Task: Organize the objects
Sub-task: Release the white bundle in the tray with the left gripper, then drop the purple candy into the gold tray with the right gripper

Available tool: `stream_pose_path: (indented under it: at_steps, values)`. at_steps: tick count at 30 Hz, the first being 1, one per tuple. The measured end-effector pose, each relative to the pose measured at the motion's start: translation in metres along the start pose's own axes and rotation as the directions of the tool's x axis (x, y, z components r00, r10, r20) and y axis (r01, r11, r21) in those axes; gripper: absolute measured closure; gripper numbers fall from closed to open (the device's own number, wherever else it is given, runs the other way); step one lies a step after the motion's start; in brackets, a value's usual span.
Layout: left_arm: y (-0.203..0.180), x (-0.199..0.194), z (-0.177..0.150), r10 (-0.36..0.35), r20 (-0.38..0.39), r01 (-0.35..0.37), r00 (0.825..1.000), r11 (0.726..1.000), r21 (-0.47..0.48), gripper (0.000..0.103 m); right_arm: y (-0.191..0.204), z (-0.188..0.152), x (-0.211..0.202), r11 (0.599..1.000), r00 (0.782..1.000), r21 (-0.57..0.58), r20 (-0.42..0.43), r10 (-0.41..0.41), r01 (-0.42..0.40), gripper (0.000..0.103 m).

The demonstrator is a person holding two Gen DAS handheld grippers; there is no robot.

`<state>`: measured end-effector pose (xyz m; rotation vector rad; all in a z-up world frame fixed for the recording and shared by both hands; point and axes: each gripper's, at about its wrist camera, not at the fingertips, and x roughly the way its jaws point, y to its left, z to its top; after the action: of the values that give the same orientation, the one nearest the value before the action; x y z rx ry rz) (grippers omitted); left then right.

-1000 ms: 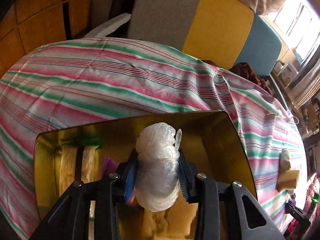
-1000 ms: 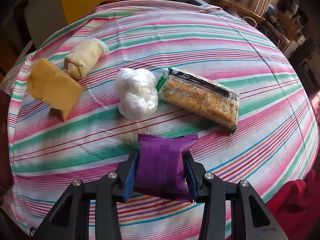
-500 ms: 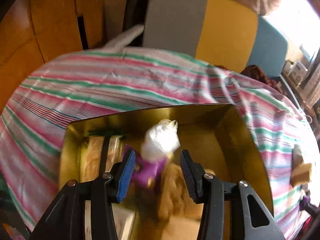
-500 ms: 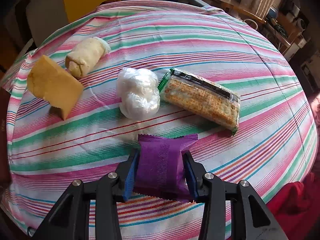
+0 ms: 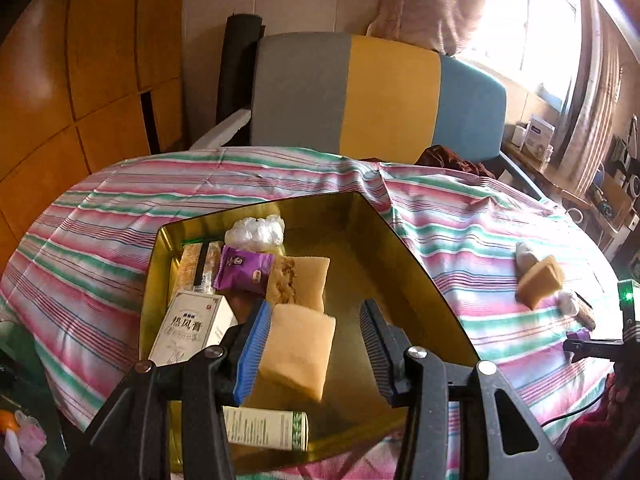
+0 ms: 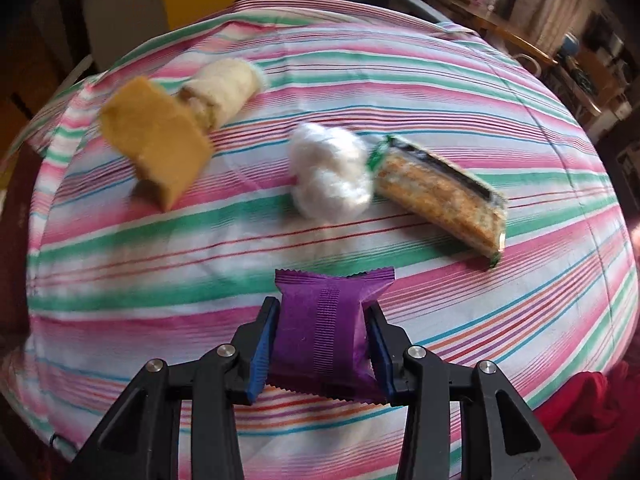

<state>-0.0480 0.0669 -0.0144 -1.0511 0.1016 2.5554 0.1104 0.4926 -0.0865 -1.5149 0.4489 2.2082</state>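
**Purple Packet Gripped as Tin Waits to the Left**

The purple packet [image 6: 324, 332] is clamped across its short sides by the right gripper [image 6: 322, 344]. The gold tin [image 5: 404, 248] is seen lying directly under the left gripper [image 5: 310, 344], whose jaws are parted and empty, 1 sponge [image 5: 298, 346] visible beneath them.

Gold tin [image 5: 416, 264], open, rectangular, on striped cloth. Inside: clear plastic wad [image 5: 256, 230] at 12 o'clock; purple packet [image 5: 245, 270] just below it; tan sponge [image 5: 298, 356] lying flat at centre. Second purple packet [image 6: 326, 330], crimped ends, clamped. Loose on cloth: white wad [image 6: 330, 172] at 12 o'clock of it, cracker pack [image 6: 440, 198] at 1, yellow sponge [image 6: 158, 154] tilted at 10.
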Motion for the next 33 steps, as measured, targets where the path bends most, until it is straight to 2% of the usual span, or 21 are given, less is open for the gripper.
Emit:
stream_pose_path:
  at_steps: [4,6,11,14,17,21,25,31,33]
  values:
    - [-0.003,-0.006,-0.007,0.005,-0.004,-0.005,1.0,1.0,0.017,0.056,0.02,-0.018,-0.018,0.995,0.995,-0.025,0.029,0.095,-0.094,0.061]
    - [-0.004,-0.007,-0.011,0.006,-0.006,-0.005,1.0,1.0,0.024,0.056,0.04,-0.03,-0.034,0.986,0.985,-0.031,0.054,0.165,-0.163,0.061]
    - [0.003,-0.006,-0.017,0.001,-0.021,-0.001,1.0,1.0,0.002,0.056,0.105,-0.025,-0.064,0.948,0.952,-0.16,0.099,0.291,-0.273,0.061]
    - [0.013,-0.008,-0.021,-0.007,-0.022,0.006,1.0,1.0,-0.028,0.056,0.152,-0.006,-0.073,0.906,0.922,-0.262,0.11,0.37,-0.333,0.061]
    - [0.029,-0.015,-0.024,0.001,-0.015,-0.002,1.0,0.998,-0.067,0.056,0.198,0.015,-0.064,0.857,0.897,-0.35,0.093,0.433,-0.378,0.061]
    - [0.055,-0.022,-0.031,0.032,-0.024,-0.035,0.999,0.992,-0.122,0.056,0.268,0.018,-0.063,0.784,0.877,-0.473,0.047,0.478,-0.402,0.061]
    - [0.08,-0.026,-0.042,0.068,-0.043,-0.075,0.997,0.983,-0.17,0.056,0.326,0.015,-0.048,0.734,0.889,-0.563,-0.002,0.459,-0.38,0.06]
    - [0.1,-0.026,-0.052,0.091,-0.064,-0.102,0.994,0.972,-0.212,0.056,0.37,0.013,-0.003,0.722,0.929,-0.607,-0.079,0.361,-0.332,0.059]
    - [0.1,-0.026,-0.052,0.093,-0.059,-0.103,0.994,0.971,-0.214,0.055,0.372,0.009,-0.001,0.712,0.922,-0.605,-0.104,0.372,-0.356,0.055]
